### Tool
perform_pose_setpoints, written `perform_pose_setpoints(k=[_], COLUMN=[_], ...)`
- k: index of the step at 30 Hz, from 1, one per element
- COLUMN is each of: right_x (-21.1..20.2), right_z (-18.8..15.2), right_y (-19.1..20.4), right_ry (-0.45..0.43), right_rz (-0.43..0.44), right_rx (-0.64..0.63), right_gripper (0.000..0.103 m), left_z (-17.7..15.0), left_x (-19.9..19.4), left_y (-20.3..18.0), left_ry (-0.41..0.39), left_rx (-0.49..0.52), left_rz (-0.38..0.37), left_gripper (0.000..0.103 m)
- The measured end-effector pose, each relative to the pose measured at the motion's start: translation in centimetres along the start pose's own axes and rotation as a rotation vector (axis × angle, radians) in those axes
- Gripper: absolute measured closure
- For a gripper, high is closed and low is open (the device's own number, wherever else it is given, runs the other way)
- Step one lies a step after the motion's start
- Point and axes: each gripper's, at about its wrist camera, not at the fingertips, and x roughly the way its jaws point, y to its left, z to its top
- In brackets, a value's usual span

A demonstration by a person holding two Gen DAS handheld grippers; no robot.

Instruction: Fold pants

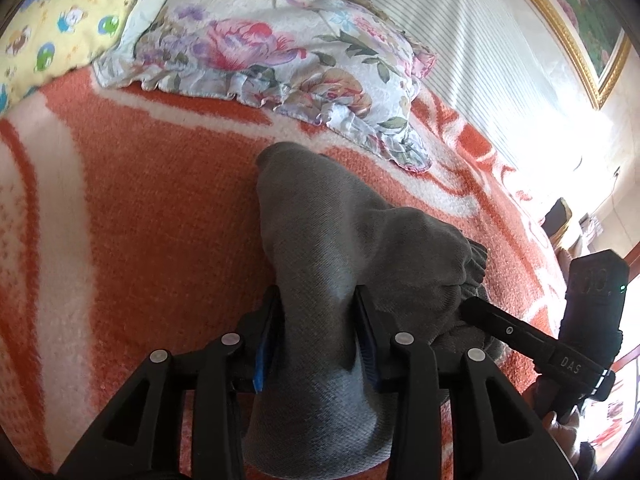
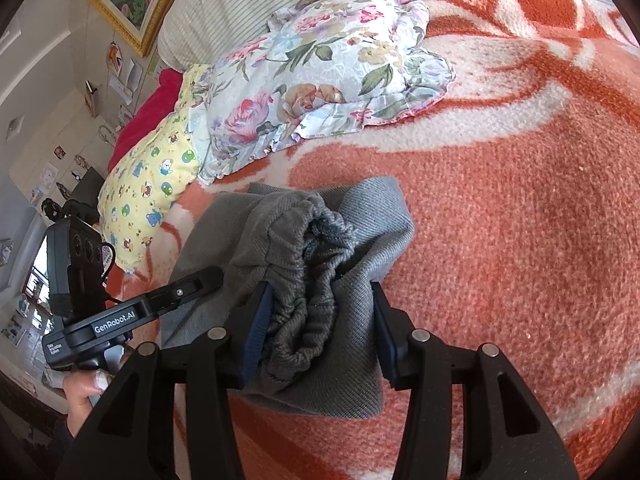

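Observation:
Small grey pants [image 1: 340, 240] lie bunched on an orange and white blanket [image 1: 160, 220]. My left gripper [image 1: 318, 300] has a fold of the grey cloth between its fingers, which stand a hand-width apart around it. In the right wrist view my right gripper [image 2: 320, 296] holds the pants [image 2: 352, 232] at the gathered elastic waistband [image 2: 308, 280], which sits bunched between its two fingers. The right gripper also shows at the right edge of the left wrist view [image 1: 500, 324]; the left gripper shows at the left of the right wrist view [image 2: 188, 284].
A floral pillow [image 1: 280, 52] and a yellow cartoon-print pillow [image 1: 56, 28] lie at the head of the bed. A striped headboard [image 1: 460, 40] and a gold-framed picture [image 1: 580, 28] are behind. The blanket [image 2: 520, 220] stretches wide to the right of the pants.

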Motion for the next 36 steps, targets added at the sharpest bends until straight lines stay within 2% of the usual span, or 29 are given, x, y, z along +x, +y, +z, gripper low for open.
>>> perform_pose_setpoints(k=[7, 9, 13, 17, 20, 24, 36], right_x=[0.6, 0.5, 0.6, 0.8, 0.3, -1.1, -5.1], right_z=[-0.3, -0.4, -0.5, -0.5, -0.4, -0.5, -1.3], right_y=[-1.0, -1.0, -0.9, -0.7, -0.6, 0.1, 3.6], right_ry=[0.011, 0.011, 0.014, 0.022, 0.020, -0.005, -0.036], right_rz=[-0.039, -0.056, -0.087, -0.126, -0.118, -0.100, -0.045], right_rx=[0.008, -0.002, -0.016, -0.039, -0.016, -0.006, -0.062], right_gripper=[0.040, 0.040, 0.039, 0.037, 0.037, 0.037, 0.034], left_z=[-0.2, -0.2, -1.1, -1.7, -1.8, -2.0, -3.9], left_x=[0.3, 0.0, -0.8, -0.7, -1.1, -2.0, -5.0], left_y=[0.9, 0.6, 0.0, 0.0, 0.3, -0.5, -1.7], left_ry=[0.015, 0.016, 0.012, 0.022, 0.027, 0.019, 0.003], left_rx=[-0.035, -0.029, -0.009, -0.007, -0.032, -0.002, 0.015], left_rz=[-0.028, -0.007, 0.020, 0.037, 0.028, 0.057, 0.082], left_gripper=[0.053, 0.047, 0.047, 0.042, 0.042, 0.044, 0.043])
